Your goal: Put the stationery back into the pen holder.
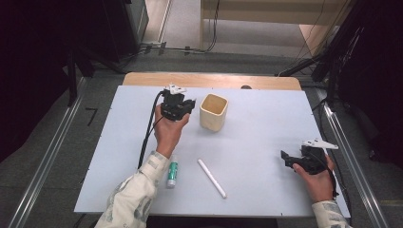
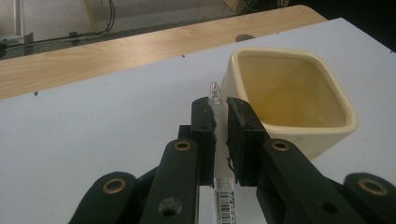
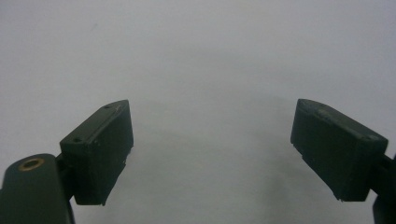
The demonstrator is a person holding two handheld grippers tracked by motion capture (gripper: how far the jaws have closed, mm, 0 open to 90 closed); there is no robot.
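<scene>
A: Black jaws fill the bottom of the left gripper view, and the left gripper [image 2: 216,114] is clenched on a thin clear pen [image 2: 215,95]. Its tip pokes out just past the pads, and a barcode label runs down the barrel between the linkages.

B: Where is the pen relative to the cup?

A: Just beside the cream square cup [image 2: 299,126], near its closest corner and apart from the rim, as far as I can tell. From the high view, the left gripper [image 1: 183,105] sits left of the cup [image 1: 213,112] on the white table [image 1: 266,118].

B: How do you expect the pen to handle?

A: Light and stiff, I'd say, with a smooth plastic barrel that could slip or swivel between flat pads. The grip sits close to the tip, so the long tail probably wants to swing. Holding nearer the middle would steady it.

B: And the cup?

A: It looks like glazed ceramic: heavier, hard, likely to chip if knocked. It seems stable enough to take a dropped pen.

B: What about the other hand?

A: The right gripper [image 1: 295,159] rests near the table's right edge, released, with its jaws standing wide over bare tabletop. A white marker [image 1: 212,178] and a green-labelled glue stick [image 1: 172,174] lie toward the near edge, well apart from the cup.
</scene>
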